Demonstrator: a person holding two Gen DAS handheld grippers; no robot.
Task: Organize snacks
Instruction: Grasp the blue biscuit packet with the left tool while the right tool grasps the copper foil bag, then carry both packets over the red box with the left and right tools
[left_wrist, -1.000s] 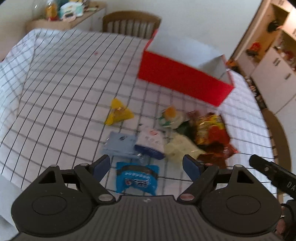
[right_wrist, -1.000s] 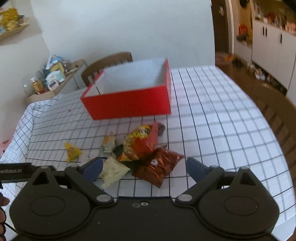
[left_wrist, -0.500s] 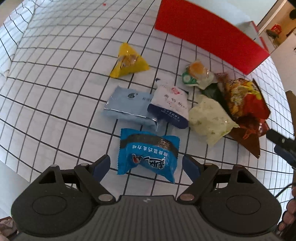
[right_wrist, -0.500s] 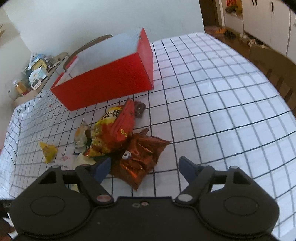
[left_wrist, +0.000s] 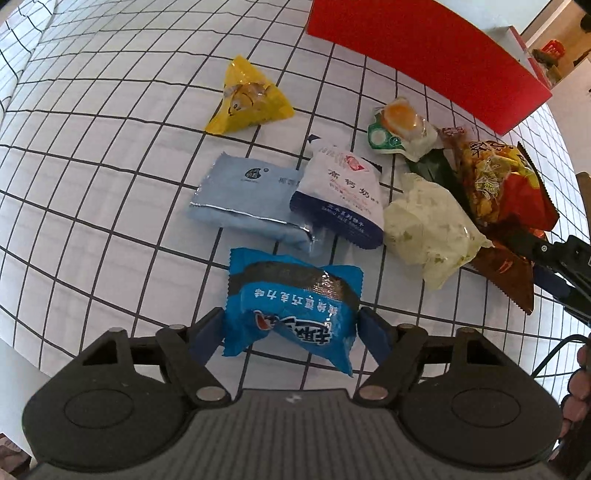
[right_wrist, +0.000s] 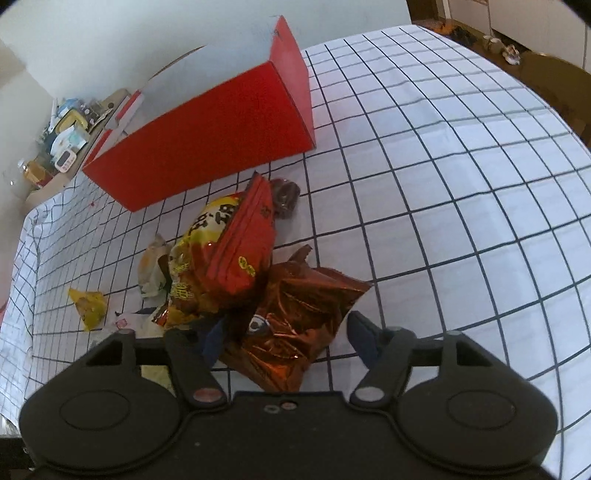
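Observation:
My left gripper (left_wrist: 290, 332) has its blue fingers against both sides of a bright blue snack packet (left_wrist: 291, 306) lying on the checked tablecloth (left_wrist: 92, 155). My right gripper (right_wrist: 286, 338) stands around a shiny brown-red bag (right_wrist: 299, 317); its fingers are a little apart from it. A red and yellow chip bag (right_wrist: 229, 251) leans on the brown bag. The red box (right_wrist: 207, 144) stands behind the pile; it also shows in the left wrist view (left_wrist: 417, 55).
In the left wrist view lie a yellow triangular packet (left_wrist: 247, 99), a pale blue foil packet (left_wrist: 243, 199), a white and navy pouch (left_wrist: 343, 195), a pale green bag (left_wrist: 428, 229) and an egg-print packet (left_wrist: 400, 129). A chair (right_wrist: 557, 81) stands at the table's right.
Both grippers have moved down and forward to the snacks. The left jaws have narrowed onto the blue packet. The right jaws have narrowed around the brown bag.

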